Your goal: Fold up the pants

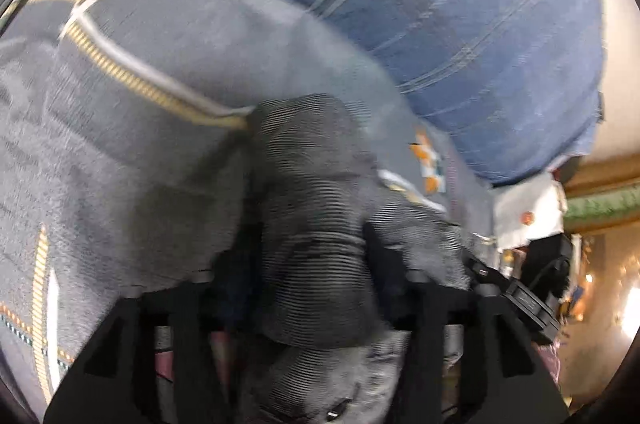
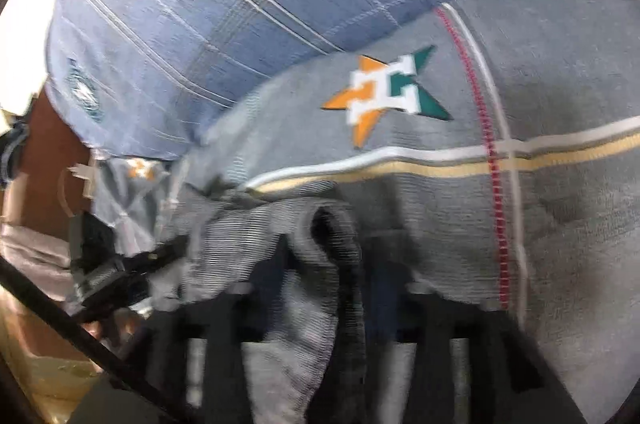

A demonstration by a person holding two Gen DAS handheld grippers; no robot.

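The pants are dark grey ribbed cloth, bunched between my left gripper's black fingers, which are shut on the fabric. In the right wrist view the same grey pants hang in a fold between my right gripper's fingers, which are shut on them. Both grippers hold the cloth above a grey bedspread. The other gripper shows at the right of the left wrist view, and at the left of the right wrist view. Both views are blurred.
The grey bedspread has yellow-white stripes and an orange-green star emblem. A blue checked pillow lies along the far side. The bed's edge and room clutter show at the right.
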